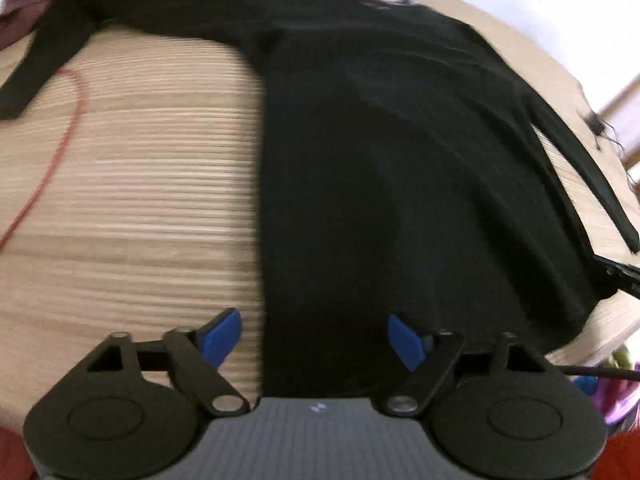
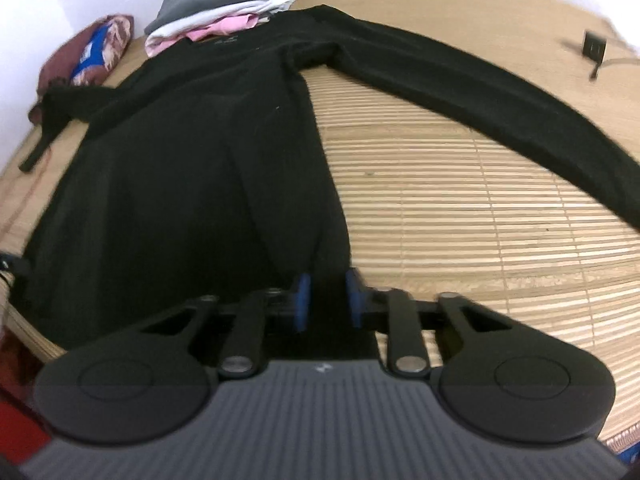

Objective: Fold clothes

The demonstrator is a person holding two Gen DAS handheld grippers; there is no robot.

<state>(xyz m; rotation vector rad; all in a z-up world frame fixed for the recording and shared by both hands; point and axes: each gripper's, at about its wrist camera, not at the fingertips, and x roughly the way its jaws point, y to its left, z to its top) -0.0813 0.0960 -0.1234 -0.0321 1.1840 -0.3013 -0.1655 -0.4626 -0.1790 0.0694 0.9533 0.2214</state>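
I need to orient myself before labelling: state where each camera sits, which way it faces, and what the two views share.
Left wrist: rides the left gripper, angled down at the black sweater and slatted mat; its open blue fingers show.
Right wrist: rides the right gripper, facing along the sweater's hem toward the folded pile; fingers nearly closed.
Shared: the sweater, mat and pile.
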